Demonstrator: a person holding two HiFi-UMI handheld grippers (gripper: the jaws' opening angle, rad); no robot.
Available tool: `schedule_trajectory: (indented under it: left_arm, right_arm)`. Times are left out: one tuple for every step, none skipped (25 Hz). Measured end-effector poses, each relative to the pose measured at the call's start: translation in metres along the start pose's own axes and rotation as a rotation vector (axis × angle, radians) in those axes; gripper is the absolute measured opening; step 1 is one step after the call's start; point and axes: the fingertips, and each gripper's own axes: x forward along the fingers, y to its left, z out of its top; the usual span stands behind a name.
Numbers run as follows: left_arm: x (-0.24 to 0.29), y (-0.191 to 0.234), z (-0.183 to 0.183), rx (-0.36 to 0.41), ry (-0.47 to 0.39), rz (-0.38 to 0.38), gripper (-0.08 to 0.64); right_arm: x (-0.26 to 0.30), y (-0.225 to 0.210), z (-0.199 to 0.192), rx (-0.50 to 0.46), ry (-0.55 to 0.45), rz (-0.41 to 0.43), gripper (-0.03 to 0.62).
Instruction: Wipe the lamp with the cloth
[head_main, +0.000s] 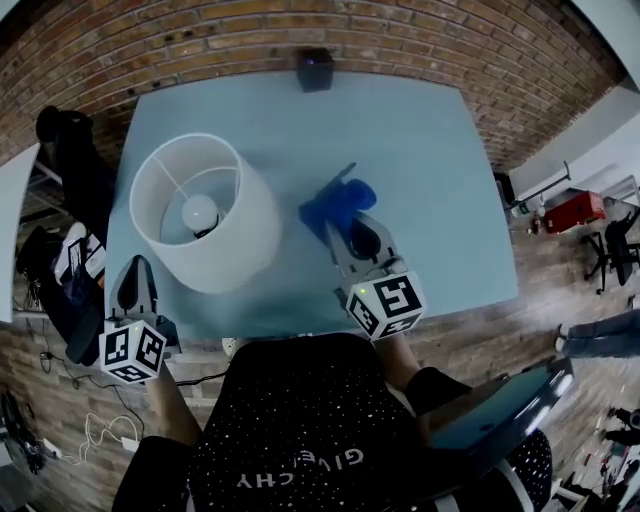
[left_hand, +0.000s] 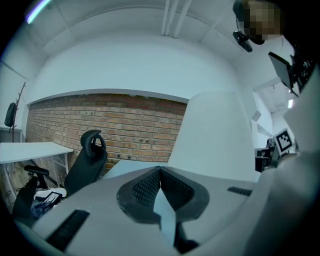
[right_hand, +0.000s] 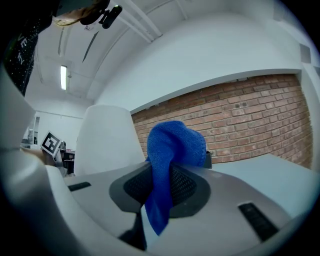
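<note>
A white lamp (head_main: 203, 212) with a drum shade stands on the left half of the pale blue table (head_main: 420, 150); its bulb (head_main: 199, 211) shows through the open top. My right gripper (head_main: 340, 226) is shut on a blue cloth (head_main: 335, 203), held above the table just right of the shade. In the right gripper view the blue cloth (right_hand: 170, 165) bulges out over the jaws, with the lamp shade (right_hand: 110, 142) to the left. My left gripper (head_main: 136, 277) hangs at the table's near left edge, shut and holding nothing, beside the lamp shade (left_hand: 215, 135).
A small black box (head_main: 315, 68) sits at the table's far edge against the brick wall (head_main: 300, 25). A black office chair (left_hand: 87, 160) and a white desk (left_hand: 30, 149) stand to the left. More chairs and a red case (head_main: 573, 212) stand on the floor at right.
</note>
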Motion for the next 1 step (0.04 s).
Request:
schedule_trajectory:
  left_arm:
    - [-0.0004, -0.0013, -0.0017, -0.001, 0.004, 0.0, 0.011]
  right_arm:
    - [-0.001, 0.0, -0.0006, 0.0, 0.002, 0.0, 0.074]
